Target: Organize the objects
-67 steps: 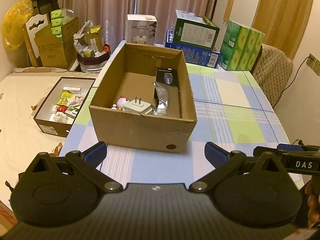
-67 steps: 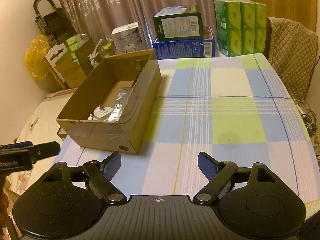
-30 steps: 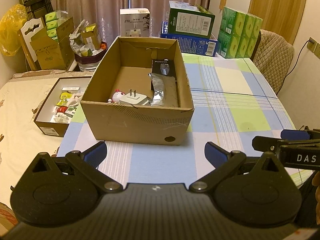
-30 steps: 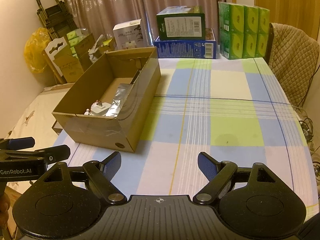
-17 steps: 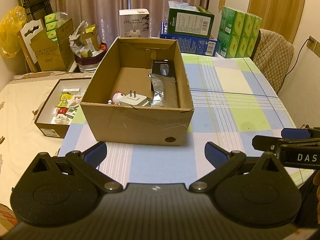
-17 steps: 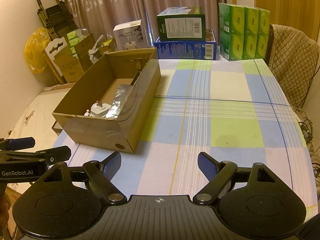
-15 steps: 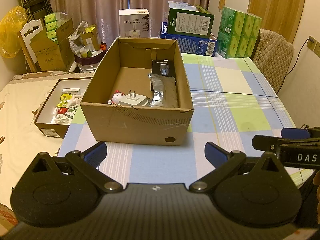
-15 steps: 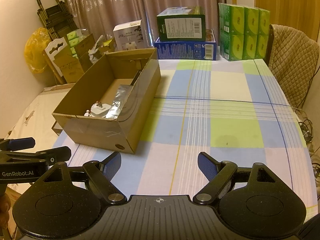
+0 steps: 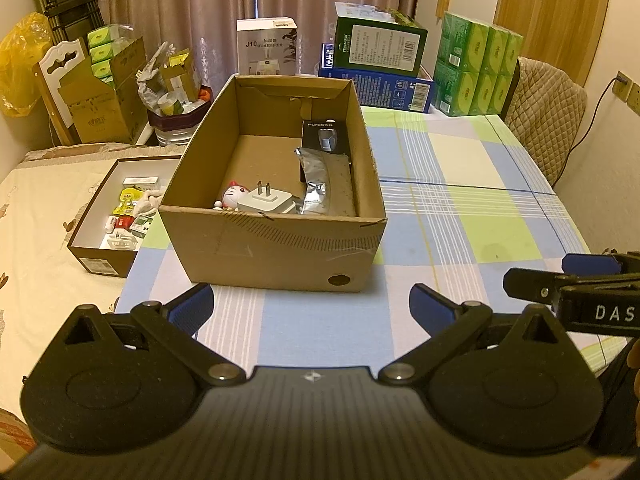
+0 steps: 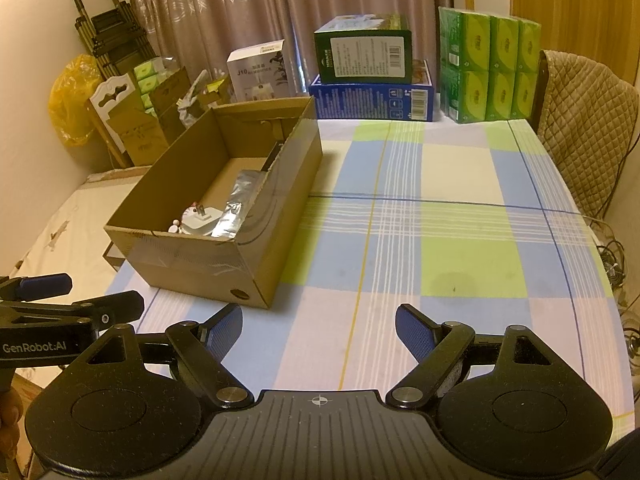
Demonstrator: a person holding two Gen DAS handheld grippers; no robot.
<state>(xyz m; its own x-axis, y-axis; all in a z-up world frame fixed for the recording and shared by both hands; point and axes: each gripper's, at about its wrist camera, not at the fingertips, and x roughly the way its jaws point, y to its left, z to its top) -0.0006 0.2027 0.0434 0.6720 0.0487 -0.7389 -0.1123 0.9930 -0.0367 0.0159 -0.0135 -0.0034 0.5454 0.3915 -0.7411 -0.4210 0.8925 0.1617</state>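
Note:
An open cardboard box point(image 9: 276, 252) stands on the checked tablecloth point(image 9: 460, 200); it also shows in the right wrist view point(image 10: 200, 268). Inside lie a white plug adapter point(image 9: 266, 202), a small red and white cat figure point(image 9: 231, 196), a silver foil pouch point(image 9: 316, 184) and a black product box point(image 9: 325, 138). My left gripper point(image 9: 310, 304) is open and empty, held near the table's front edge just short of the box. My right gripper point(image 10: 318, 330) is open and empty, over the cloth to the right of the box.
A shallow dark box of small items point(image 9: 120, 208) lies on the bed at left. Blue and green cartons point(image 9: 378, 60), a white humidifier box point(image 9: 266, 50) and green tissue packs point(image 9: 476, 68) stand at the table's far end. A padded chair point(image 9: 548, 116) stands at right.
Both grippers have drawn back a little from the box since two seconds ago. Over the last second almost nothing has moved, and both grippers stay open.

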